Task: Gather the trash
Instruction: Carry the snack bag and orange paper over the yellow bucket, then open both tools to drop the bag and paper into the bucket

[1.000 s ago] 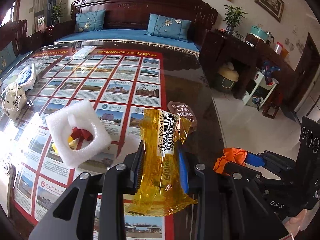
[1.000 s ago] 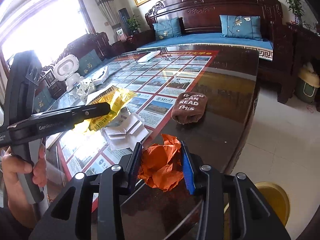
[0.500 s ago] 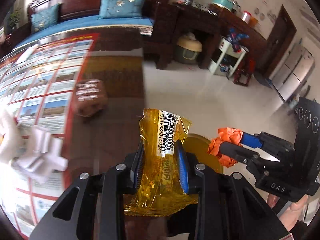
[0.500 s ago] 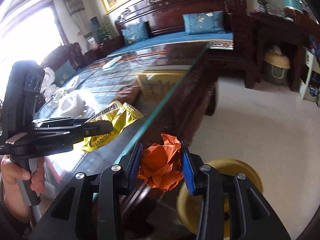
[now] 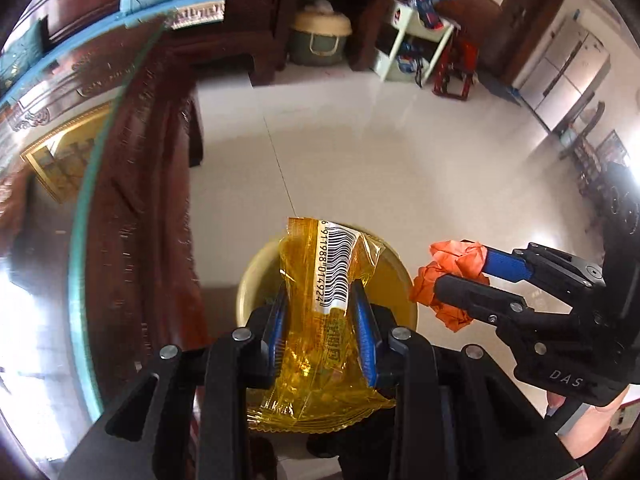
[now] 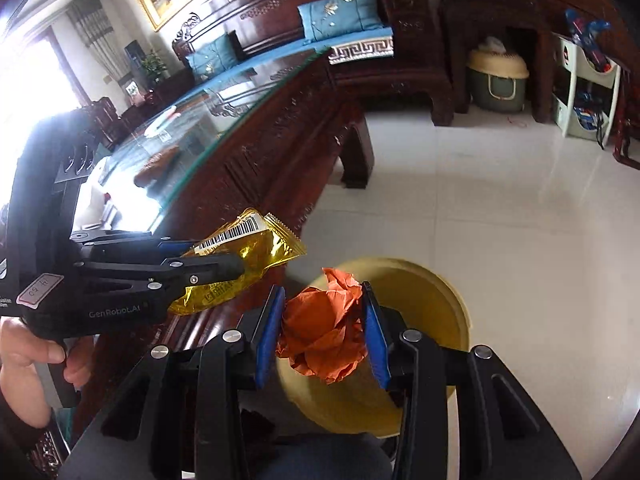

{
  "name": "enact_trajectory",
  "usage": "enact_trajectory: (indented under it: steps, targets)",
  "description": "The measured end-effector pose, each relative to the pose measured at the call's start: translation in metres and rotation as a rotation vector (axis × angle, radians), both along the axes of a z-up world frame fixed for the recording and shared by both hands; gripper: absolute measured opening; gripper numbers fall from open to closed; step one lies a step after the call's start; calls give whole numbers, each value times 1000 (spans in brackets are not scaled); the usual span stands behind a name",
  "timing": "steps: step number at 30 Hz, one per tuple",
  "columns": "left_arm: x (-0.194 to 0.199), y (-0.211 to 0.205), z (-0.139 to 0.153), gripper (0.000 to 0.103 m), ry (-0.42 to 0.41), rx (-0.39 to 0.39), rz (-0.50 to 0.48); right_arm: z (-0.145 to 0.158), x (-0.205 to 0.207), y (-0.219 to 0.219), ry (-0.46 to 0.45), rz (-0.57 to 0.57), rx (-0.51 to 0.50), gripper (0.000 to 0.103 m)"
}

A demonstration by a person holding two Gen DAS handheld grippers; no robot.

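Observation:
My left gripper (image 5: pixel 320 298) is shut on a yellow plastic wrapper (image 5: pixel 320 340) with a barcode and holds it above a round yellow bin (image 5: pixel 394 280) on the floor. My right gripper (image 6: pixel 322 320) is shut on a crumpled orange paper (image 6: pixel 324 336) and holds it over the same yellow bin (image 6: pixel 424 292). In the left wrist view the right gripper (image 5: pixel 460 280) with the orange paper (image 5: pixel 448 276) is just right of the bin. In the right wrist view the left gripper (image 6: pixel 240 260) with the wrapper (image 6: pixel 256 256) is to the left.
A glass-topped dark wood table (image 5: pixel 132 200) stands to the left of the bin, also in the right wrist view (image 6: pixel 248 128). White tiled floor (image 5: pixel 380 152) lies around the bin. A carved wooden sofa (image 6: pixel 328 28), a green basket (image 6: pixel 498 80) and a white shelf (image 6: pixel 588 84) stand behind.
Both grippers have swung from over the table to over the yellow bin on the floor, each still holding its piece of trash.

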State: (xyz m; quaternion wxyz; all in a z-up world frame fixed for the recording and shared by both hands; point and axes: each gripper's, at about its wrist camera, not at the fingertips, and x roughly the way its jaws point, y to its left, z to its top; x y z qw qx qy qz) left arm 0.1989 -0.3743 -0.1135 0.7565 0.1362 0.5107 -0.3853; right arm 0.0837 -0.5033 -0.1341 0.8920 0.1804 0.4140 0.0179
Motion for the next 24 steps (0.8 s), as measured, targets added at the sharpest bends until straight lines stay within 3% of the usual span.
enact_trajectory:
  steps: [10,14,24]
  targets:
    - [8,-34,-44,31,80,67,-9,-38,12,-24,85,-5,5,40]
    - [11,-34,-51,31,88,86,-4,-47,21,-26,117,5,7,65]
    - [14,-39,-62,31,104,114,-7,-54,14,-33,139,3,-16,66]
